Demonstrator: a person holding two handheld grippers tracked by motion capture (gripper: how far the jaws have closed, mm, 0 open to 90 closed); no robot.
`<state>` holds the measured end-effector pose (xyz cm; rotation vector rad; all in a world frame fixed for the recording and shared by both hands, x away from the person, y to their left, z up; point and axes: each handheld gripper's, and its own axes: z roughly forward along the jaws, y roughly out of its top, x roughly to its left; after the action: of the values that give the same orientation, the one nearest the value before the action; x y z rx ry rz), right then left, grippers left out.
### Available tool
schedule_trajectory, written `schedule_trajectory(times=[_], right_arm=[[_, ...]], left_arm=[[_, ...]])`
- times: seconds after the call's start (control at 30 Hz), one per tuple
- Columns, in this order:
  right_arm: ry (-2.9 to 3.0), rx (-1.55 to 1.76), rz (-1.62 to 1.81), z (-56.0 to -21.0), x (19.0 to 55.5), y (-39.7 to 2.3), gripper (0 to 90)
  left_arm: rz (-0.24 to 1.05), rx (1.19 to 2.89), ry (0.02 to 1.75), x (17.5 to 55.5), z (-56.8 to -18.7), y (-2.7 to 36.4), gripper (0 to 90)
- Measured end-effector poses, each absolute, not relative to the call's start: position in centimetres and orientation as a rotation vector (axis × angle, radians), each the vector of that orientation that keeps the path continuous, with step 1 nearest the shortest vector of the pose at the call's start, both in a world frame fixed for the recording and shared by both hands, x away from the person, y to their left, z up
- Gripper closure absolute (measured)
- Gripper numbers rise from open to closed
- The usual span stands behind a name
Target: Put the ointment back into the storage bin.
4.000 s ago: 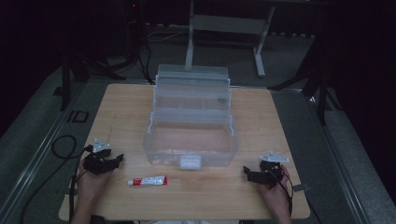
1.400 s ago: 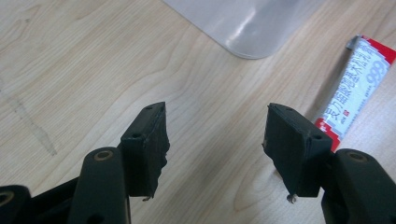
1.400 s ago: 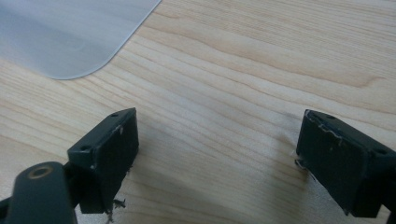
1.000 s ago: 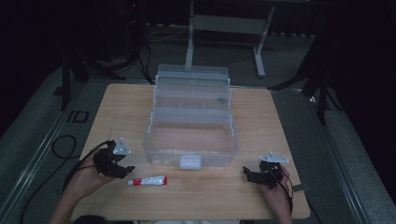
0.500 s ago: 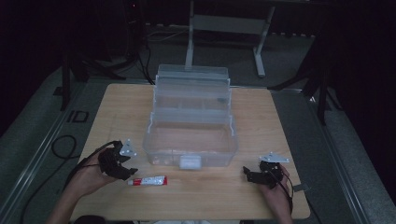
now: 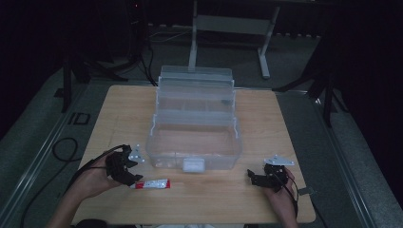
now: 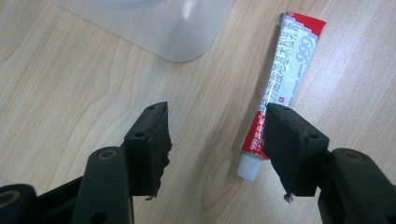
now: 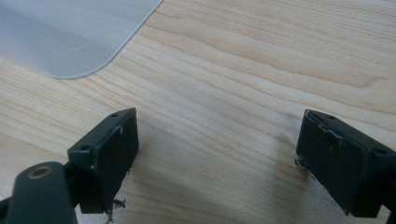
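Tube (image 7: 285, 79) cap end behind tool.

Left claw (image 6: 135, 176) and right claw (image 6: 252, 178): black jaws with brass-ringed screw holes, frayed pads, grey three-cornered plates at 12 o'clock, trailing black cables.

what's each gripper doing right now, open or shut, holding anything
Left gripper: open, jaws just closing a little, one jaw over the cap end of the red-and-white tube, not gripping it.
Right gripper: open, holding nothing.

The left hand-held gripper (image 6: 134, 179) has slid across the surface (image 6: 285, 137) to the tube (image 6: 151, 184). Its jaws have just been closing slightly, the tube's cap end beside one.
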<state>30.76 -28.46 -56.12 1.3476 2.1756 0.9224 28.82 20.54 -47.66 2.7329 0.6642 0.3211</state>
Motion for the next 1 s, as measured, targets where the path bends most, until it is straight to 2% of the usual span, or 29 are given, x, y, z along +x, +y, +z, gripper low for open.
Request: schedule_trajectory(times=[1.0], right_arm=[[2.176, 1.347, 0.922, -56.1, 30.8, -28.5, 12.8]], left_arm=[[0.208, 2.888, 0.515, 28.8, -48.7, 18.0, 44.2]])
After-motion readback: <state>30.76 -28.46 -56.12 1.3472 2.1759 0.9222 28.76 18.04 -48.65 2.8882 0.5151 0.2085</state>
